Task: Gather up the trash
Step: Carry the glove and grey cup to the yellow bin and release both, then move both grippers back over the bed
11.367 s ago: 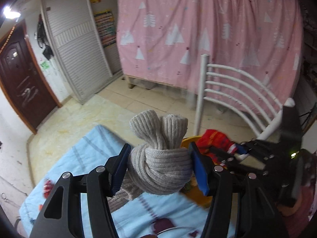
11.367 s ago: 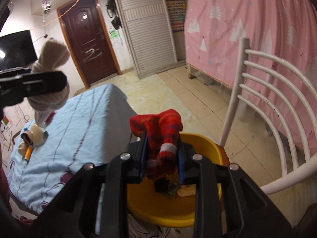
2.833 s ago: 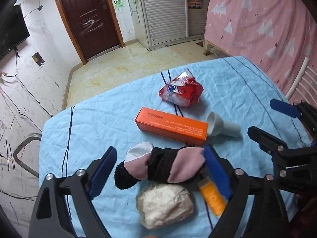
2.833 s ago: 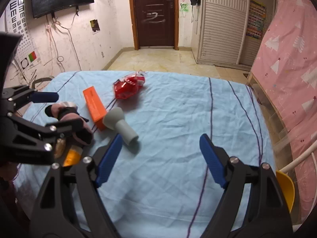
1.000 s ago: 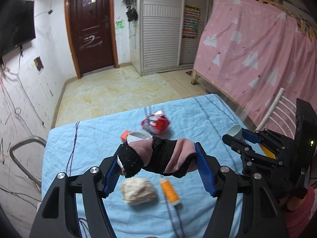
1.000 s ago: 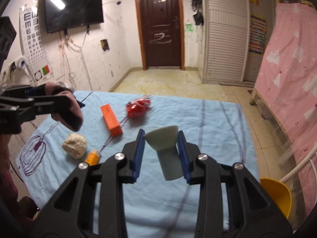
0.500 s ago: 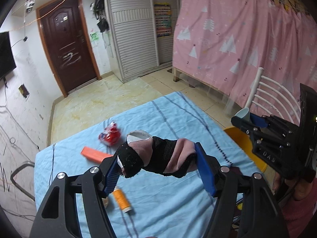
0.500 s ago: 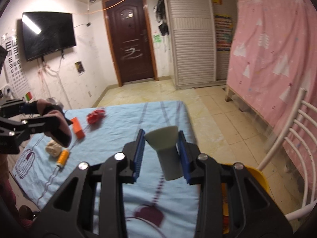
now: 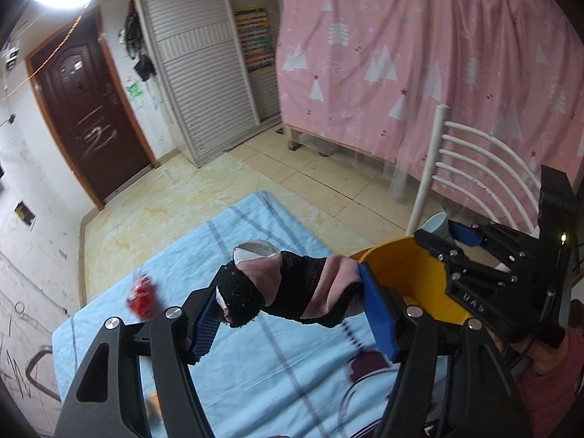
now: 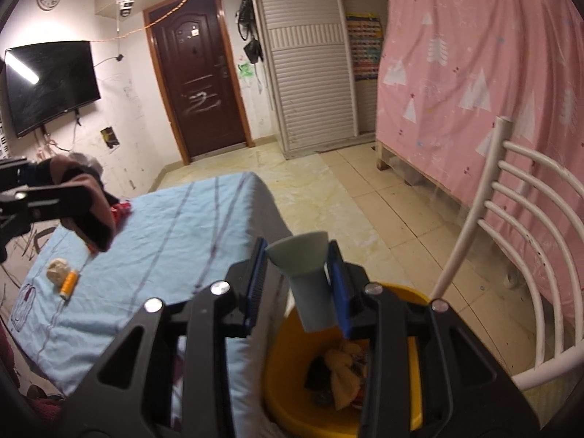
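In the left wrist view, the left gripper (image 9: pixel 292 303) clamps a pink-and-black sock bundle (image 9: pixel 288 288) across its middle, beside the yellow bin (image 9: pixel 408 266); soft and light, it looks squeezed.

In the right wrist view, the right gripper (image 10: pixel 295 277) pinches a grey funnel-shaped cup (image 10: pixel 306 273) by its stem above the bin (image 10: pixel 281 383); probably rigid, light, perhaps slippery.

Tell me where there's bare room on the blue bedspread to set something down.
The bedspread is bare across its middle and its near end by the yellow basin. The far left is crowded: red wrapper, cream lump, orange tube.
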### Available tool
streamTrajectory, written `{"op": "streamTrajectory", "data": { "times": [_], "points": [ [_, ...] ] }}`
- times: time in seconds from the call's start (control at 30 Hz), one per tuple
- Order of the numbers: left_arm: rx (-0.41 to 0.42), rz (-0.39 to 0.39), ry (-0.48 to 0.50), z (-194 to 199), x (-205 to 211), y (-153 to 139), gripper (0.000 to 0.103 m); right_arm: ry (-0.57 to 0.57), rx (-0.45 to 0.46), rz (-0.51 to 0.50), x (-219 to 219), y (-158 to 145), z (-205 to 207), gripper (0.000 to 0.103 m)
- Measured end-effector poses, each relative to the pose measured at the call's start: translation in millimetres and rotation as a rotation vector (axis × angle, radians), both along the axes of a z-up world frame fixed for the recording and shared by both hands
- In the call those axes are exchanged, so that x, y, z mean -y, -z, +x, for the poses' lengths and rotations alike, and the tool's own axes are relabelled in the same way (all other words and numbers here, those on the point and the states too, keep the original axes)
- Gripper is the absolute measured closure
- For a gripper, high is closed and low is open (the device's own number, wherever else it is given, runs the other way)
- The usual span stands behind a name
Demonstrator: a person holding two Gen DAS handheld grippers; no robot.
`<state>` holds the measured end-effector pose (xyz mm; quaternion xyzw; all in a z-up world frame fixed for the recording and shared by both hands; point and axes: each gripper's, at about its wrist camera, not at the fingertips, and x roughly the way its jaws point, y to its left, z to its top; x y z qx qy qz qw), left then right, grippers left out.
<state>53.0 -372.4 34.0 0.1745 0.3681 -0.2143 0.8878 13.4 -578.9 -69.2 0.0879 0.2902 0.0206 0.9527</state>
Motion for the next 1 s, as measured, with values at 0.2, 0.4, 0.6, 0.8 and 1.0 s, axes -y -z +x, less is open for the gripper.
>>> {"op": "streamTrajectory", "data": {
  "times": [0.2,0.4,0.6,0.8,1.0],
  "points": [
    [-0.048,-0.002,0.063,4.2,43.1,12.0,0.042,0.052,-0.023,0.050,35.1,12.3,-3.5,0.068],
    [-0.094,-0.006,0.086,11.6,70.8,25.3,0.042,0.110,-0.007,0.123,68.0,15.9,-9.0,0.053],
    [-0.139,-0.018,0.142,10.5,97.9,36.6,0.037,0.145,0.008,0.146,79.6,14.6,-14.4,0.049],
    [-0.139,-0.034,0.151,7.8,101.6,35.1,0.030,0.168,0.029,0.147,84.5,8.2,-20.3,0.048],
    [-0.124,-0.092,0.144,6.2,88.0,20.5,0.027,0.167,0.035,0.145,77.1,2.1,-20.9,0.046]
  ]
}}
